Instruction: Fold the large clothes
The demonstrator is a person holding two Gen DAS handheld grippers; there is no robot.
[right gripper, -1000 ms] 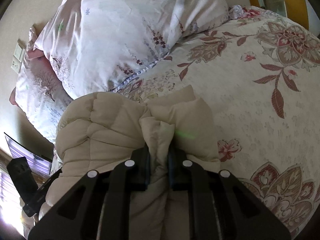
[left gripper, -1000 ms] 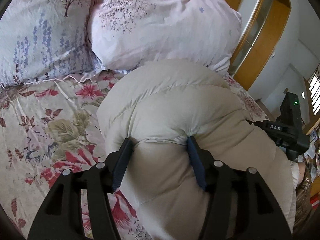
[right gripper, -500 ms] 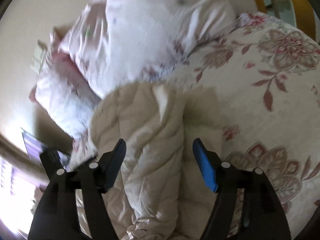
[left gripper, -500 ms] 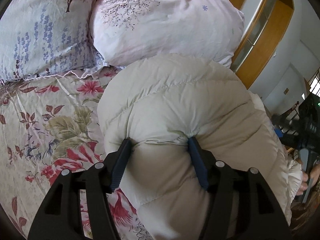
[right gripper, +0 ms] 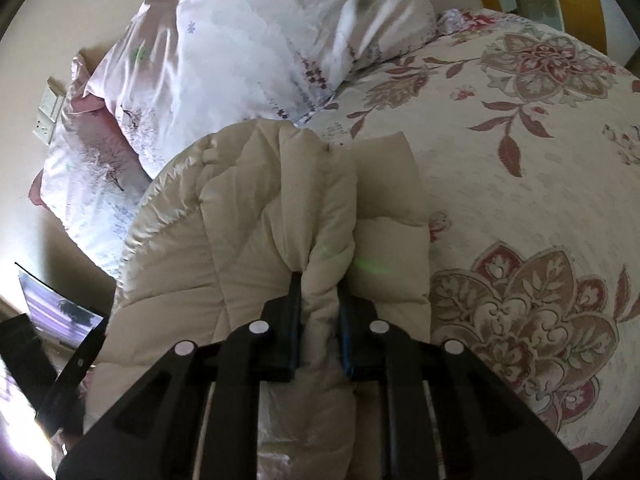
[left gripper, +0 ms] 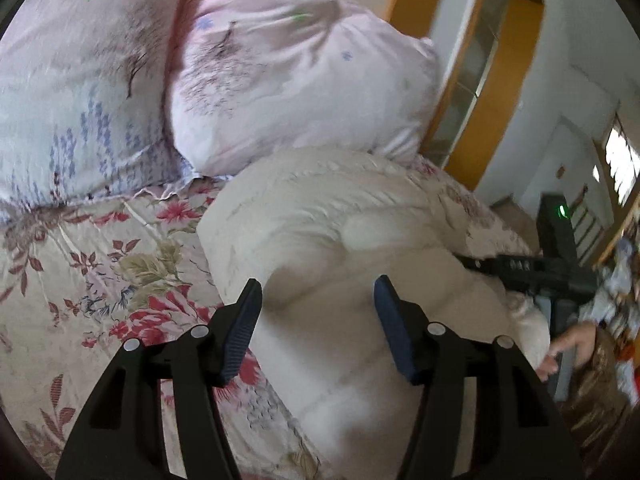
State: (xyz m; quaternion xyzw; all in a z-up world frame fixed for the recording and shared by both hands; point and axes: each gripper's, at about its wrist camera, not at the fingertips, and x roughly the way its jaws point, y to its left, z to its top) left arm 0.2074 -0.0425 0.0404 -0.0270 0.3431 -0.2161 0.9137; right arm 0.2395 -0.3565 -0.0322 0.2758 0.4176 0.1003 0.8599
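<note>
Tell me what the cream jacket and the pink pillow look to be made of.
Cream jacket: apparently padded synthetic shell, slight sheen, stitched puffy channels. Pink pillow: seemingly smooth satin-like printed fabric, glossy folds; the fibre is unclear.

pillows: two, pale floral (left gripper: 280, 80), side by side
bedsheet: flower print (right gripper: 520, 160)
wall socket: beside pillows (right gripper: 48, 112)

A bed (right gripper: 540, 152) under a floral sheet fills the frame, two pale pillows (left gripper: 280, 80) at upper left, an orange wooden frame (left gripper: 516, 64) upper right, bright window (left gripper: 622, 164) at right edge.
</note>
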